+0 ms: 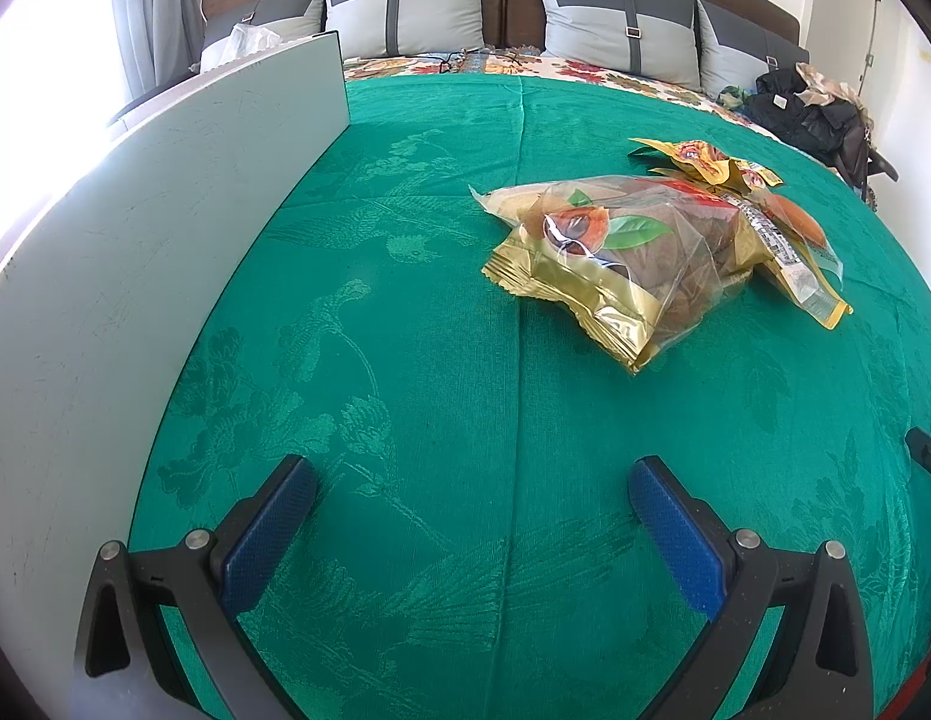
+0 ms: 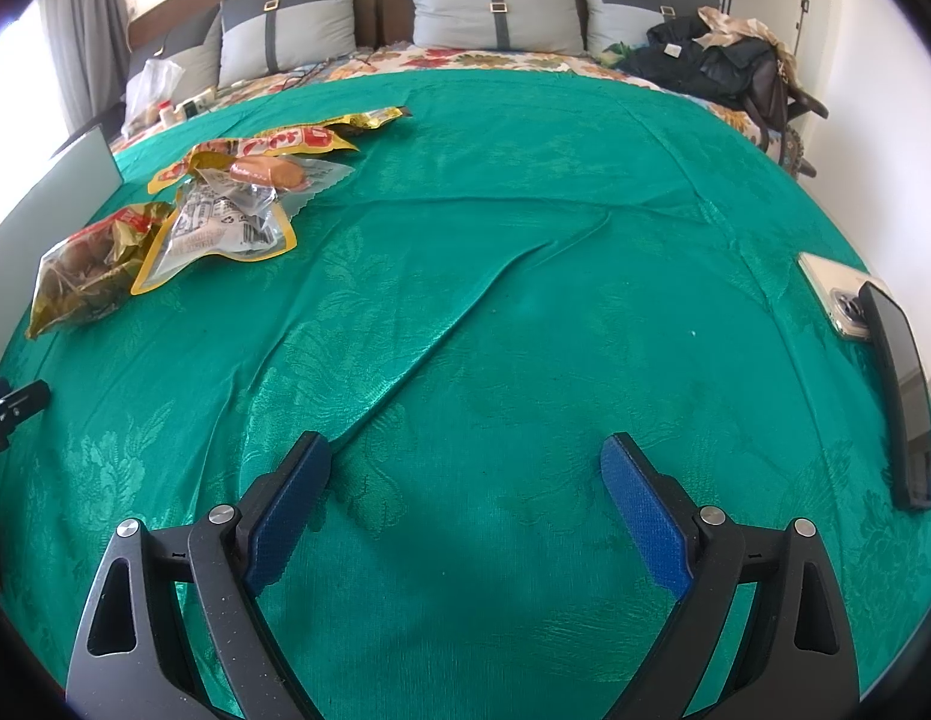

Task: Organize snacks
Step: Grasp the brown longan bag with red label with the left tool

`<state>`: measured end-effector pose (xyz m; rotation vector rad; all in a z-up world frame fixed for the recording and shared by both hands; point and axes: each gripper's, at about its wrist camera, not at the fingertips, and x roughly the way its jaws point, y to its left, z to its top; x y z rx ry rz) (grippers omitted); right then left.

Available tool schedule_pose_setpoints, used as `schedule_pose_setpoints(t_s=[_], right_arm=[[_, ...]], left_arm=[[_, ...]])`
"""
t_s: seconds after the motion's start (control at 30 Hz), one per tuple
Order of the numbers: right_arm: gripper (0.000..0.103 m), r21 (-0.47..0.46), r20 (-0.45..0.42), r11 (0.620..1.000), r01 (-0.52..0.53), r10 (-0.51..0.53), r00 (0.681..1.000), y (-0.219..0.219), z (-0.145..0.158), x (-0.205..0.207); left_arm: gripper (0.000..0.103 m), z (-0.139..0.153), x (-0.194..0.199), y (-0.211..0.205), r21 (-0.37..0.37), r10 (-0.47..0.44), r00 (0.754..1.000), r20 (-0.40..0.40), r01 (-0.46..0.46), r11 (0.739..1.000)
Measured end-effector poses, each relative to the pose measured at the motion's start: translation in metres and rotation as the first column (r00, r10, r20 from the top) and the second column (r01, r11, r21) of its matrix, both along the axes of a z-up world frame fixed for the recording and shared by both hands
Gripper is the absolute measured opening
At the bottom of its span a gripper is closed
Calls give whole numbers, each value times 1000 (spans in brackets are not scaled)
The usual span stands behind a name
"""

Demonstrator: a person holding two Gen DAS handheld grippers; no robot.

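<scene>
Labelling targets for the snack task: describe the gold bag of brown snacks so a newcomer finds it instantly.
Start at the green bedspread, then go to the heap of snack packets near the grey board standing along its edge. The gold bag is the heap's nearest, bulkiest packet. Unlike the flat yellow-edged pouches behind it, it has a clear window showing dark brown pieces and green leaf prints.

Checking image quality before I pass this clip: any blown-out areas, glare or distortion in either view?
Left wrist view: window at upper left is blown out to white, and the clear snack bag shows specular glare. Right wrist view: overexposure only at the far left edge; the green bedspread is evenly lit. Both views: strong fisheye curvature, dark corner vignetting, scene otherwise sharp.
</scene>
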<state>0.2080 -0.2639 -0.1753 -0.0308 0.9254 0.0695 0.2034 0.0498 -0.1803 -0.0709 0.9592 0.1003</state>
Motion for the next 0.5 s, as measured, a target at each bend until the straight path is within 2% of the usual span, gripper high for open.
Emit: schedule_pose_setpoints(t_s=[0.2,0.3,0.4,0.5], right_arm=[[94,0,0,1000,0,0,1000,0,0,0],[94,0,0,1000,0,0,1000,0,0,0],[94,0,0,1000,0,0,1000,0,0,0],[94,0,0,1000,0,0,1000,0,0,0]], left_arm=[[103,1,0,1,-1,-9,1000,-6,9,1000],[103,3,6,1,-12,-38,997,-71,38,999],[102,14,20,-2,-68,-116,987,-107,109,992],[102,40,41,-13,-25,-204,976,-77,203,979]])
